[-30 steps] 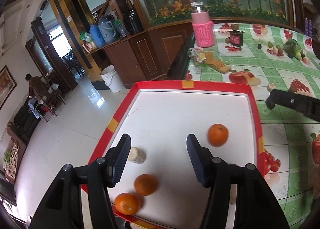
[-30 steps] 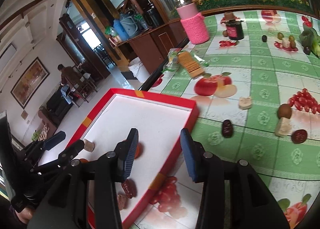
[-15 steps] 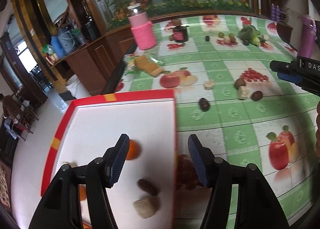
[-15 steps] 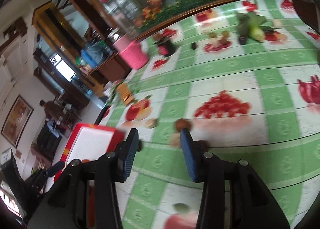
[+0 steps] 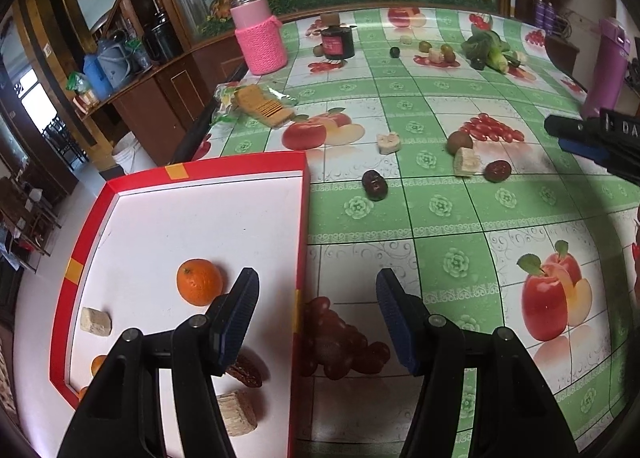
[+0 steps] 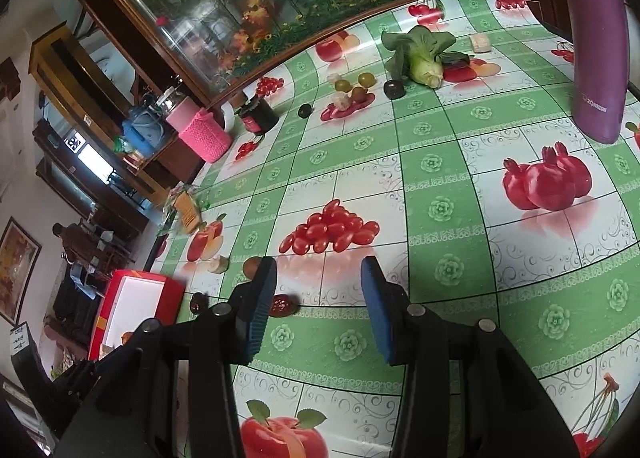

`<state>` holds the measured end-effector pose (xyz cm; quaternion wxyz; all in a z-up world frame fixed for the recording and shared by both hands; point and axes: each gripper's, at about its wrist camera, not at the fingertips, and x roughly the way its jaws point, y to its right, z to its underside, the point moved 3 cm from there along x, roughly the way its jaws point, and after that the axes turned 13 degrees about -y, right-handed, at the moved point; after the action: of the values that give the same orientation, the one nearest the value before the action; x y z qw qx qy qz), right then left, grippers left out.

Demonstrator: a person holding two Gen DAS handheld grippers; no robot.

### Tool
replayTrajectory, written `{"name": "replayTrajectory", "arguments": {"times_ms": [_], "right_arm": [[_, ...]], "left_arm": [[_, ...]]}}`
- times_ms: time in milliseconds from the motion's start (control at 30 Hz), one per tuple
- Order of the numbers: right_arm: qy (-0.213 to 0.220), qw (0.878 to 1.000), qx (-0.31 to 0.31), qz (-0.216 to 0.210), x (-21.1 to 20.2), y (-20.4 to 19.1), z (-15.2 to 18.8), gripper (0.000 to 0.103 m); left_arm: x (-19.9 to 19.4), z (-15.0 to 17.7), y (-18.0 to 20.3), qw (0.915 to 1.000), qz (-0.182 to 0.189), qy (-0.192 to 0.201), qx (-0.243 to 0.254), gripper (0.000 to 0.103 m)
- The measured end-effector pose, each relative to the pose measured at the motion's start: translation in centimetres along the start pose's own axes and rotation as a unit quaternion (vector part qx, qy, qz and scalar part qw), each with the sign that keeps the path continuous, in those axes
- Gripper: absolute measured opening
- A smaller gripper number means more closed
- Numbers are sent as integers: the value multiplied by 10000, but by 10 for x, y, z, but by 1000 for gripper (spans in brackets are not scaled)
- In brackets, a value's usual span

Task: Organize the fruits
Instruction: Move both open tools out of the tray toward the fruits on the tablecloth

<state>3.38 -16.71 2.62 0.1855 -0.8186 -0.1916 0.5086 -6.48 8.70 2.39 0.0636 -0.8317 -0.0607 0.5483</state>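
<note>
A red-rimmed white tray lies at the table's left end and holds an orange, a dark date and pale chunks. My left gripper is open and empty over the tray's right rim. On the cloth beyond lie a dark date, a second date, a kiwi and pale chunks. My right gripper is open and empty above the cloth, with a date and the kiwi just left of its left finger. The tray shows in the right wrist view.
A pink-sleeved jar, a dark jar, a cracker pack, greens with more small fruits stand farther back. A purple bottle stands at the right. The table edge drops off left of the tray.
Both grippers swung right, away from the tray's middle. The left one now sits over the tray's right rim; the right one moved out over the cloth past the dates. Both stayed open.
</note>
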Motion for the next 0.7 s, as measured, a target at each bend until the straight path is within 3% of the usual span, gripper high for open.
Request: {"name": "replayTrajectory", "arguments": {"times_ms": [700], "right_arm": [[-571, 9909, -1030, 653, 44, -41, 24, 46]], "left_arm": [[11, -3, 2, 9995, 290, -87, -45, 62]]}}
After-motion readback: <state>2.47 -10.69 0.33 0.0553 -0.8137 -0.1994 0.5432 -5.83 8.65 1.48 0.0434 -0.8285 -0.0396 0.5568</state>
